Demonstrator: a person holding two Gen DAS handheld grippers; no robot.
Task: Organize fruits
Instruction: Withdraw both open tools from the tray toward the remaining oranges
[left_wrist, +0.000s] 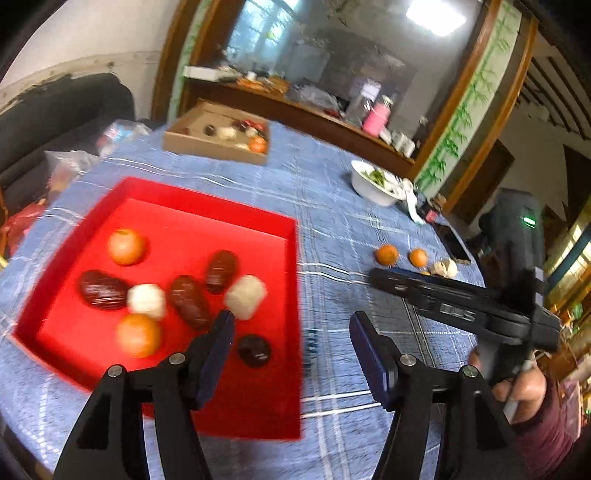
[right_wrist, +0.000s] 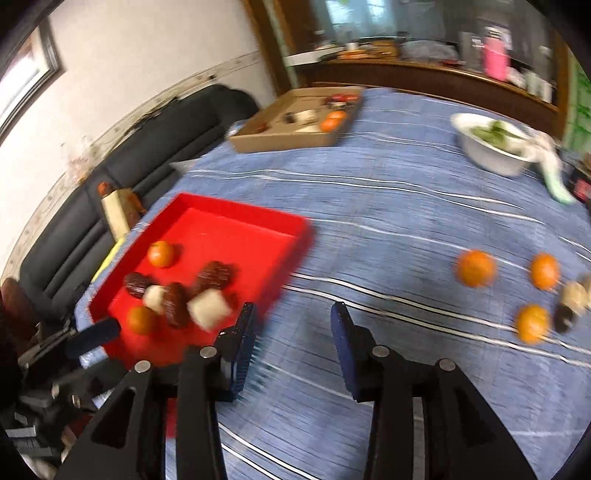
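Nearest the left wrist lens, my left tongs (left_wrist: 291, 325) stand apart with nothing between the pads, poised over the near right edge of the red tray (left_wrist: 284, 417). Inside that tray, from 9 to 11 o'clock of the tongs, lie two oranges, three dark oblong fruits, two pale lumps and one dark round piece.

From the right wrist view, my right tongs (right_wrist: 293, 317) are also apart and empty, above bare blue checked cloth on the desk (right_wrist: 369, 192).

Loose fruit remains outside the tray: an orange (right_wrist: 476, 268) at 2 o'clock of the right tongs, with two more oranges, a dark piece and pale lumps clustered beyond it toward 3 o'clock. The red tray lies at 10 o'clock.

Judgement: the right hand is the nearer one to the loose cluster, so the next pick falls to it. Oranges are round; no long axis constrains the approach.
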